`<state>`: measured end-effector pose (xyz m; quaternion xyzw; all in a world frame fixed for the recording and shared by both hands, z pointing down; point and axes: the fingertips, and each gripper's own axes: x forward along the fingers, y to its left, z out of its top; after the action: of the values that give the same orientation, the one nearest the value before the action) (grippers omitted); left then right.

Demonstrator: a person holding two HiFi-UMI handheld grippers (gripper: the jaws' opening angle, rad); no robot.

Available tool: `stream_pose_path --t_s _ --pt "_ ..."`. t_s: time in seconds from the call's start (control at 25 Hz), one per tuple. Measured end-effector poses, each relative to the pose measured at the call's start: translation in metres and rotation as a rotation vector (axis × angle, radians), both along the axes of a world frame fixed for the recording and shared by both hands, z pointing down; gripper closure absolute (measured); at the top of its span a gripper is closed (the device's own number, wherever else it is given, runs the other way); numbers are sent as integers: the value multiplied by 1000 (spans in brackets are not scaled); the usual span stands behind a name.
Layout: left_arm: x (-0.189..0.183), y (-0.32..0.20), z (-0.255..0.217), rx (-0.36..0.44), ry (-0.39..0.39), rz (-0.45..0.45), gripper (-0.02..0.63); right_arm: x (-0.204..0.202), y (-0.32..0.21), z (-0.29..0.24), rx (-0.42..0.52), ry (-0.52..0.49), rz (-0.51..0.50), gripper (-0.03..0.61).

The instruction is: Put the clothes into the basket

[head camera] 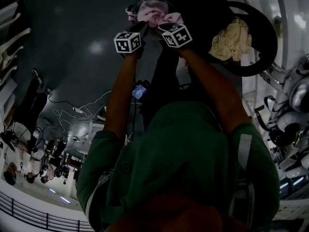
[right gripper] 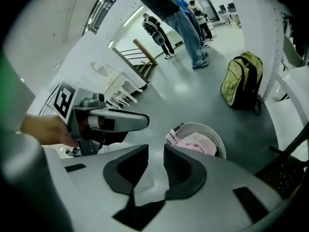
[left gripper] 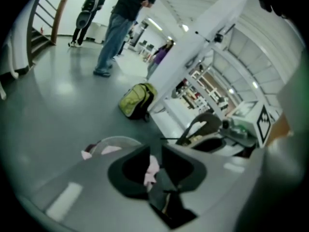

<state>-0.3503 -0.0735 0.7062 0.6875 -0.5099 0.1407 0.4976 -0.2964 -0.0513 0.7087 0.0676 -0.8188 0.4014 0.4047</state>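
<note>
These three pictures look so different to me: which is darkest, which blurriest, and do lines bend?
Head view: darkest, with a glare patch on the floor. Left gripper view: blurriest, the backpack smeared. Both gripper views: bright, lines bowed, corners black. Right gripper view: sharpest, basket crisp.

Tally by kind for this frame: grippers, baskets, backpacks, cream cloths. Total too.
Grippers: 2 (left gripper, right gripper)
Basket: 1
Backpack: 1
Cream cloth: 1
Total: 5
</note>
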Motion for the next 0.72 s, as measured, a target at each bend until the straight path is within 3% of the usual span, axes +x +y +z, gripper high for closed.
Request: stream_pose_path --t_s 0.2,0.4,0.56,0.72 --pt "4 -2 -6 18 -6 7 538 22 -8 -1 20 15 22 503" --pt "28 -17 -21 68 3 52 538 72 -24 -3 83 43 110 503" --pt "71 -36 -33 106 19 115 538 138 -41 -2 133 87 235 503" --pt "138 -56 -43 137 47 202 538 233 -56 7 183 182 354 503"
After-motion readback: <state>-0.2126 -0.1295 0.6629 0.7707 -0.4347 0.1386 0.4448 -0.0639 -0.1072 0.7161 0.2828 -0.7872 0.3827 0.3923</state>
